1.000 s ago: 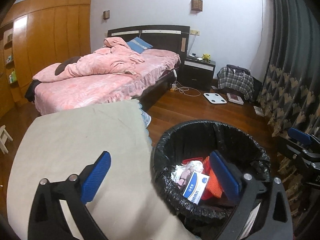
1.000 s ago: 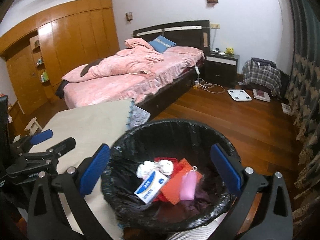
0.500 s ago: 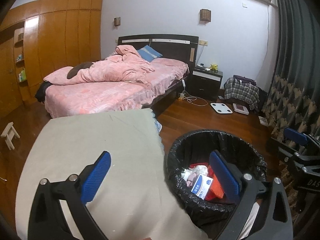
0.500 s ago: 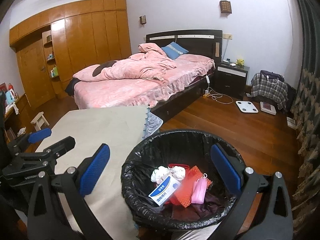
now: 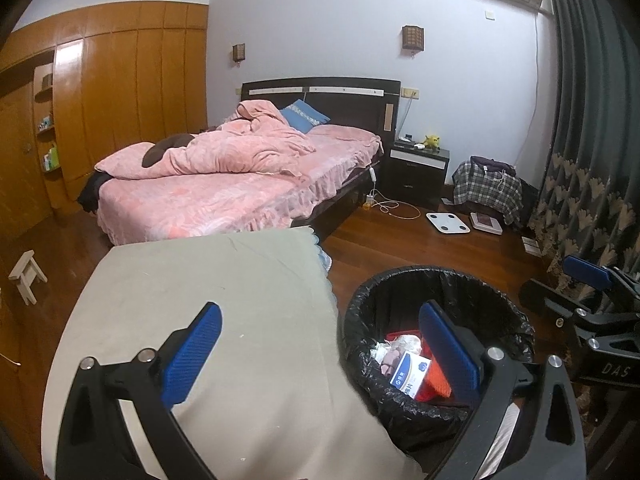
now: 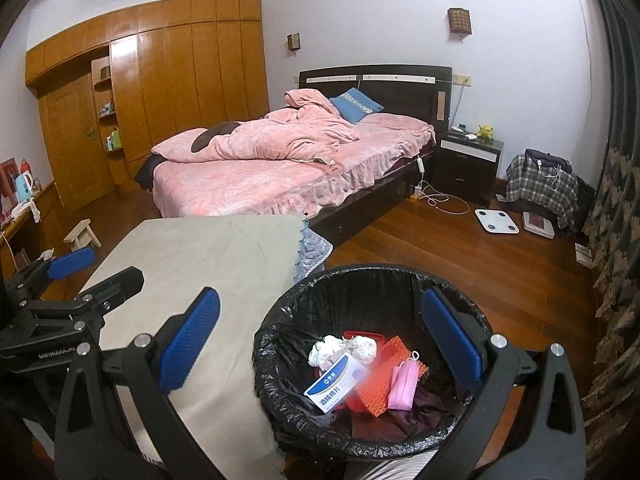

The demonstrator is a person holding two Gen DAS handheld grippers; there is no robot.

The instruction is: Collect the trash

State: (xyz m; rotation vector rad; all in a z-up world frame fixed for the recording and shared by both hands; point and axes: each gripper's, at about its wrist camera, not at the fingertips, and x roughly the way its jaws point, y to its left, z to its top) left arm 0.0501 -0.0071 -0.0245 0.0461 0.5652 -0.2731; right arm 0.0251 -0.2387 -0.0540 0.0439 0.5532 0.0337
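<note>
Left gripper: jaws spread wide, nothing between the blue pads, held above the table edge.
Right gripper: jaws spread wide, empty, held over the bin.
Trash bin: black-lined, on the floor just beside the table, at 5 o'clock in the left view.
Bin contents: white-and-blue box, crumpled tissue, orange mesh piece, pink mask.
Table: covered in beige cloth.
Bed: pink bedding, at 12 o'clock.
Scale: white, on the floor at 2 o'clock.
</note>
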